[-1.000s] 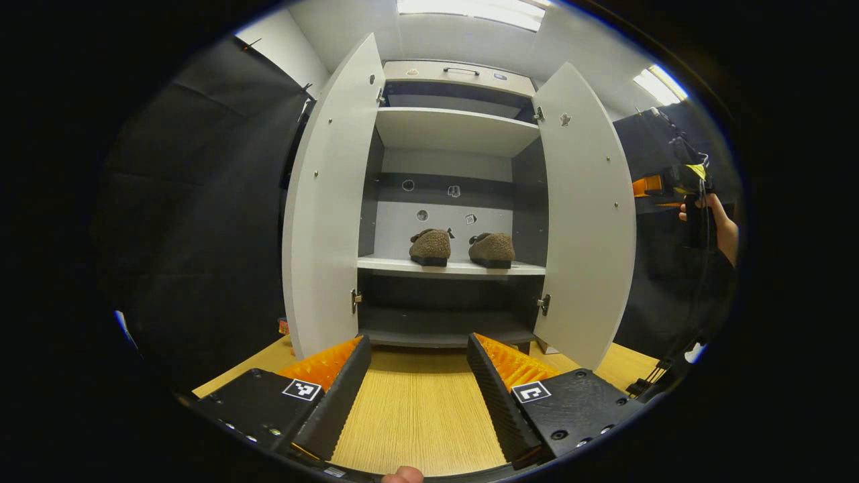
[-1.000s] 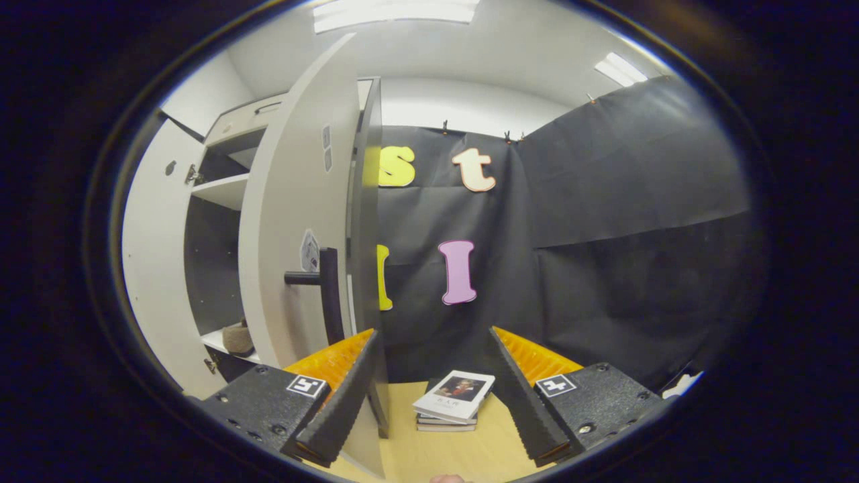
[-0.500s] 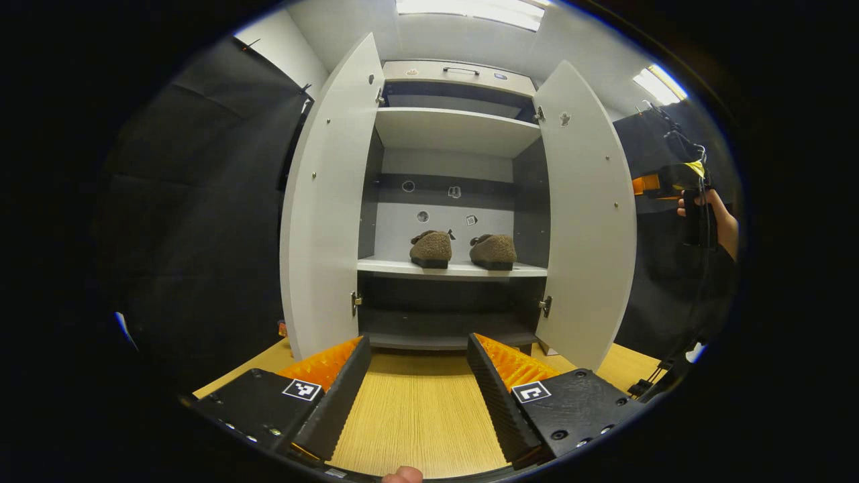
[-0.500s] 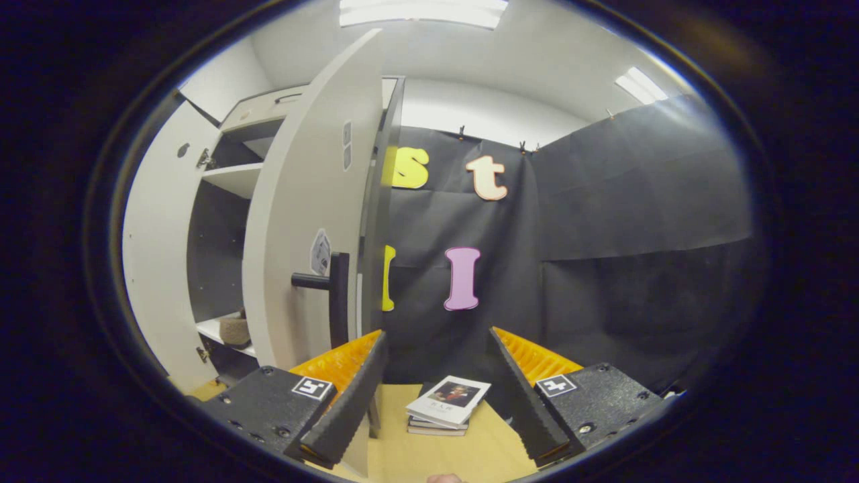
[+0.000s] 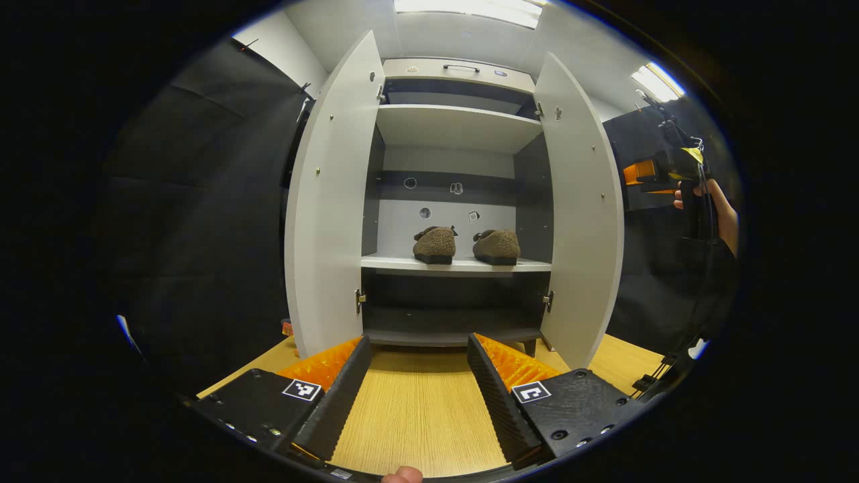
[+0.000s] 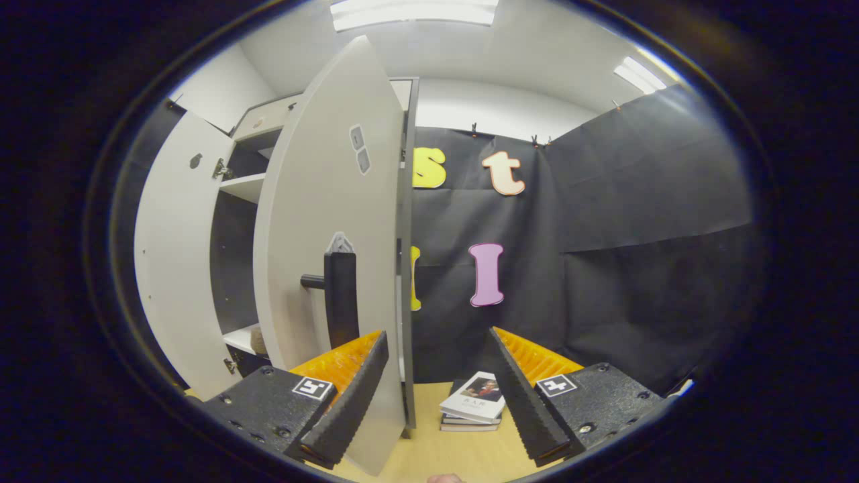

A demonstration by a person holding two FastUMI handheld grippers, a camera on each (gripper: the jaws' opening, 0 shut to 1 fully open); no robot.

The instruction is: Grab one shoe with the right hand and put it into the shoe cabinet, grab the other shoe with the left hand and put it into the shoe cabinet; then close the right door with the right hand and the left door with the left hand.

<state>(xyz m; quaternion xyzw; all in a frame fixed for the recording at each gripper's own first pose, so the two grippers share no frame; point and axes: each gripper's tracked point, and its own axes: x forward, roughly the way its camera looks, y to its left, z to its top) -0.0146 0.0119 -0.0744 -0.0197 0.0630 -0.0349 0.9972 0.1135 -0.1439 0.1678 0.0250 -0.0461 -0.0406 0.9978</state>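
Note:
Two brown fuzzy shoes stand side by side on the middle shelf of the white shoe cabinet. Both doors stand out from it; the right door is swung partly inward. My left gripper hangs open over the wooden floor in front of the cabinet, holding nothing. My right gripper is open too, beside the outer face of the right door, near its dark handle. In the left gripper view the right gripper shows far right in a hand.
A stack of books lies on the wooden floor beside the cabinet's right wall. Black cloth walls close the booth on both sides. The left door stands wide open.
The right door has swung inward toward the cabinet. The right gripper has shifted so the door's outer face and handle show more fully. The left gripper has barely moved.

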